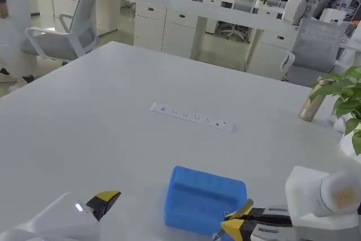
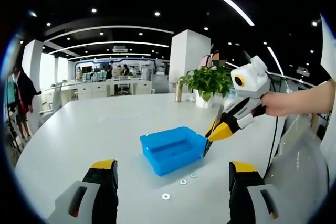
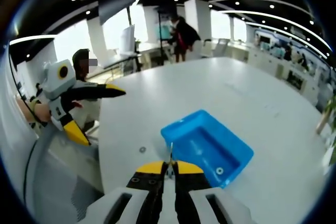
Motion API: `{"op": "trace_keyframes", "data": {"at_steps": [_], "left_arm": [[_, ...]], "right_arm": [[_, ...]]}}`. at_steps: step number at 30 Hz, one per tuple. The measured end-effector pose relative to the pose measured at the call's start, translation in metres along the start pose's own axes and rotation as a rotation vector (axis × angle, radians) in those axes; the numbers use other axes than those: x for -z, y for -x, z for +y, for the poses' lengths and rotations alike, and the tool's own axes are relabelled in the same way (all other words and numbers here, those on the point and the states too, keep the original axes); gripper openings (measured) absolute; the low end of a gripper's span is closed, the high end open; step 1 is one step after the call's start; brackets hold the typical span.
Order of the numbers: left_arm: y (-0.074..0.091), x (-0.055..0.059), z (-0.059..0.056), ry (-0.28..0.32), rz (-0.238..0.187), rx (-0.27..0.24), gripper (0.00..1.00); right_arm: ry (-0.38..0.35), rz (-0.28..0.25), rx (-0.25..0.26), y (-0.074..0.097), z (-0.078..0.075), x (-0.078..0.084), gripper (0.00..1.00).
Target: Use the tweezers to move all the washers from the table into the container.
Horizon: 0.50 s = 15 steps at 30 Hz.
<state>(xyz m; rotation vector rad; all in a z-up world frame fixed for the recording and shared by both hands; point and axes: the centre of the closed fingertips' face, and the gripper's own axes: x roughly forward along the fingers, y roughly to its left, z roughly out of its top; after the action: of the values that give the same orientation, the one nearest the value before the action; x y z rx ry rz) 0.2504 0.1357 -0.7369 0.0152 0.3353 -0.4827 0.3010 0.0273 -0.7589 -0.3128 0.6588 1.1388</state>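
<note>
A blue container point(image 1: 206, 198) sits near the table's front edge. Inside it, near one corner, lies one washer point(image 3: 219, 171). Three washers point(image 2: 183, 181) rest on the table just in front of the container point(image 2: 170, 150). My right gripper point(image 3: 169, 167) is shut on thin tweezers point(image 3: 170, 153), whose tip hangs over the near rim of the container point(image 3: 207, 145). In the left gripper view the right gripper point(image 2: 223, 128) reaches in from the right. My left gripper point(image 2: 172, 169) is open and holds nothing, and it stays back to the container's left point(image 1: 107, 200).
A white power strip point(image 1: 192, 117) lies mid-table. At the right edge stand a gold bottle point(image 1: 312, 101) and a potted plant point(image 1: 344, 97). Office chairs point(image 1: 73, 23) stand beyond the far edge. A person's forearm point(image 2: 299, 100) holds the right gripper.
</note>
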Motion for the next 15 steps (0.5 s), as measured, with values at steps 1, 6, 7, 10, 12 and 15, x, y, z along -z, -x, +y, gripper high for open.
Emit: {"op": "trace_keyframes", "data": {"at_steps": [1, 6, 7, 10, 12, 15], "left_arm": [[0.000, 0.000, 0.000, 0.001, -0.001, 0.000, 0.89], [0.000, 0.000, 0.000, 0.004, -0.001, -0.001, 0.88], [0.000, 0.000, 0.000, 0.003, -0.002, -0.001, 0.88], [0.000, 0.001, 0.000, 0.001, 0.002, -0.001, 0.88], [0.000, 0.001, 0.000, 0.000, 0.003, 0.000, 0.88], [0.000, 0.002, 0.000, -0.001, 0.007, 0.000, 0.88]], "right_arm": [[0.001, 0.000, 0.002, 0.000, 0.000, -0.002, 0.03], [0.002, -0.006, 0.005, 0.001, -0.005, -0.007, 0.03], [0.004, -0.007, 0.006, 0.000, -0.005, -0.008, 0.03], [0.008, -0.008, 0.009, 0.000, -0.005, -0.012, 0.03], [0.009, -0.011, 0.010, 0.000, -0.007, -0.014, 0.03], [0.009, -0.014, 0.011, -0.001, -0.009, -0.017, 0.03]]}}
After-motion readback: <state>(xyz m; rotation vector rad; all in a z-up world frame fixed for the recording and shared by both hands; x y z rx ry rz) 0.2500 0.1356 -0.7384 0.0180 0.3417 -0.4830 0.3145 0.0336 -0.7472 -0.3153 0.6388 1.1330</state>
